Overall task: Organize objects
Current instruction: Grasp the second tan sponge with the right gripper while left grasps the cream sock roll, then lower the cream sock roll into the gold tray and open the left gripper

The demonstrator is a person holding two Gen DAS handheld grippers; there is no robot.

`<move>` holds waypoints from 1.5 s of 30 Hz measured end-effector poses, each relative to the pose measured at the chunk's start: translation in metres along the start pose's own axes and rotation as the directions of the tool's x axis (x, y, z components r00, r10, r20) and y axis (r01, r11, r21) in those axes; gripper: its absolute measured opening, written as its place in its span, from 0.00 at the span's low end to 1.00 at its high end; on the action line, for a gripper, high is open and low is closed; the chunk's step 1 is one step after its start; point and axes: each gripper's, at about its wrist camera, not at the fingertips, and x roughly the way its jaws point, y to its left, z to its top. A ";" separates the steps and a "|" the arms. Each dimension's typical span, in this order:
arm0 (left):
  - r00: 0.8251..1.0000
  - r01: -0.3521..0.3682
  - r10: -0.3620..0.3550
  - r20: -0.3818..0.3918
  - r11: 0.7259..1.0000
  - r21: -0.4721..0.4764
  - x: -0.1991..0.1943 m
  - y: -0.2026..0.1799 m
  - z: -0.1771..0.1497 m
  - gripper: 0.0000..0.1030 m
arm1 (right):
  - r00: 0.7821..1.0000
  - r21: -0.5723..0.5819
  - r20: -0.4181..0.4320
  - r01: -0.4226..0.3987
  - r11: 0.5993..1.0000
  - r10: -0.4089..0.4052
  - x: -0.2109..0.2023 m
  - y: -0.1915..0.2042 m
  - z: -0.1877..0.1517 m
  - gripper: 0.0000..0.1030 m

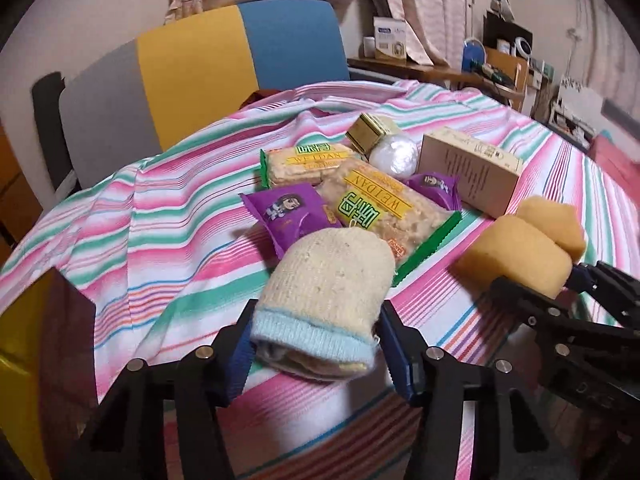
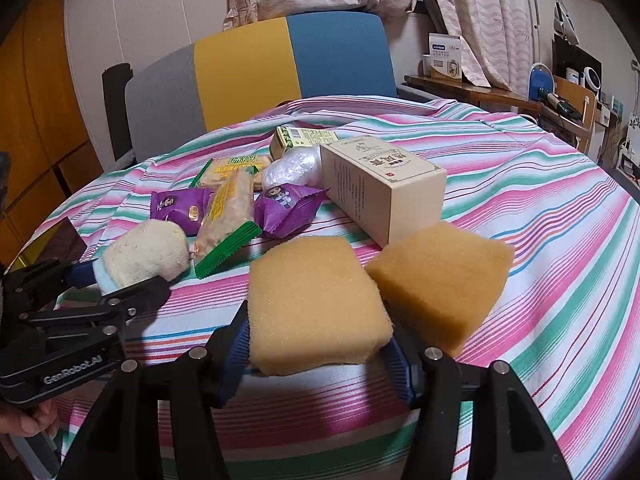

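The rolled sock point(image 1: 326, 280) is cream and bumpy with a pale blue cuff. The left claw point(image 1: 316, 344) squeezes it tight by the cuff end. The right claw point(image 2: 318, 344) grips a soft yellow sponge point(image 2: 316, 304), thick and square. A second sponge point(image 2: 440, 280) lies just right of that claw, touching the first one. Ahead of both claws, on the striped desk point(image 2: 540, 240), sit purple snack packs point(image 2: 286, 208), rice cracker bags point(image 1: 384, 208) and a tan box point(image 2: 384, 188).

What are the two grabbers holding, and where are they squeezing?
The left gripper squeezes the rolled sock at its blue cuff end. The right gripper squeezes a yellow sponge by its near sides.
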 end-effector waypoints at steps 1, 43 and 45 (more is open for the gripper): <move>1.000 -0.001 0.001 0.006 1.000 -0.009 -0.004 0.000 -0.004 0.56 | 1.000 -0.001 0.009 0.005 1.000 -0.005 -0.001 0.000 0.000 0.56; 0.970 -0.027 0.097 0.224 0.955 -0.295 -0.161 0.059 -0.084 0.56 | 0.989 -0.307 0.117 0.120 0.944 -0.088 -0.023 0.072 -0.015 0.55; 0.968 -0.051 0.123 0.217 0.949 -0.310 -0.167 0.069 -0.085 0.56 | 0.991 -0.303 0.117 0.101 0.948 -0.068 -0.027 0.077 -0.016 0.55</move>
